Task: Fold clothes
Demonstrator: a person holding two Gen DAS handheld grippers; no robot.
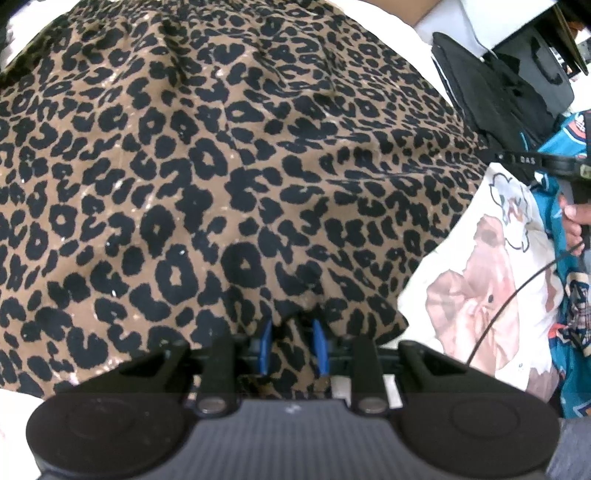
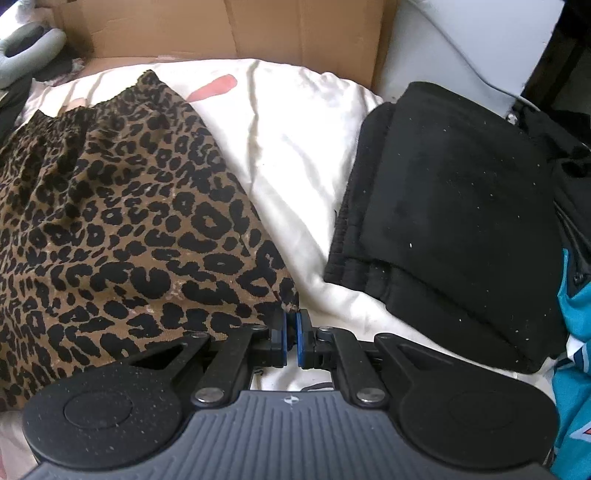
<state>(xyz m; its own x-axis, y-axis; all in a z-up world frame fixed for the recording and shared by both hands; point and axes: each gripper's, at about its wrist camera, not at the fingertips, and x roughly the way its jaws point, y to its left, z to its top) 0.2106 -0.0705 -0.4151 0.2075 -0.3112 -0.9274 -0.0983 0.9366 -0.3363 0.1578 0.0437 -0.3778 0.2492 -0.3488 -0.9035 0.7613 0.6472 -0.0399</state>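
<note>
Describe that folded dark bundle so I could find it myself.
Start at the white bedding in front of the cardboard box. Right of the leopard-print garment lies the folded black garment, plain, thick, lint-flecked, the only neat stack.

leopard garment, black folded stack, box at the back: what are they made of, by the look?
Leopard garment: thin woven or light knit cloth, matte, printed; it drapes in soft gathers and ripples. Black stack: thicker fleece-like or sweat-type fabric, matte, dotted with lint, ribbed edge on one side. Box: brown corrugated cardboard, dull, with visible creases and a flap fold. Fibre content cannot be told.
</note>
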